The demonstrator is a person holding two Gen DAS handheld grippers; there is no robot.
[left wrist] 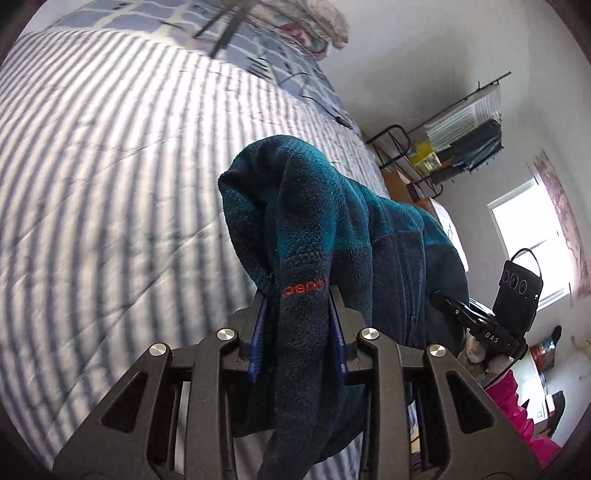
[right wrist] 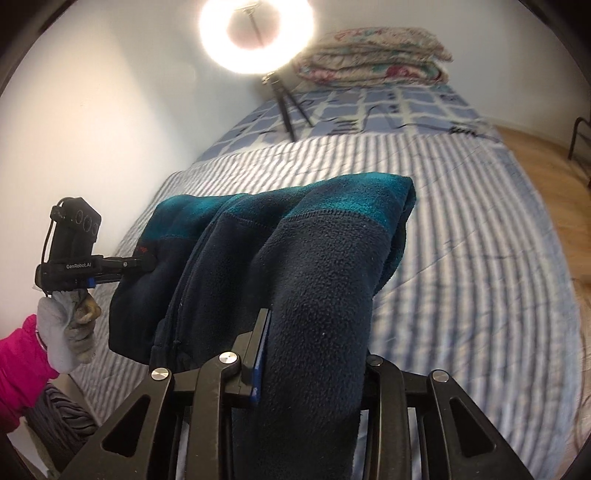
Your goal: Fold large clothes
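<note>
A teal and navy fleece jacket (left wrist: 332,229) hangs between both grippers above the striped bed (left wrist: 110,166). My left gripper (left wrist: 301,291) is shut on a navy fold that carries an orange logo. It also shows in the right wrist view (right wrist: 147,264) at the jacket's left edge. My right gripper (right wrist: 317,332) is shut on a thick navy fold of the jacket (right wrist: 314,258); its right finger is hidden by the cloth. It shows in the left wrist view (left wrist: 441,301) at the jacket's far side.
The striped bed cover (right wrist: 461,240) lies under the jacket. A ring light on a tripod (right wrist: 256,33) and folded quilts (right wrist: 373,55) stand at the bed's far end. A clothes rack (left wrist: 461,136), a window (left wrist: 532,243) and wooden floor (right wrist: 543,155) lie beside the bed.
</note>
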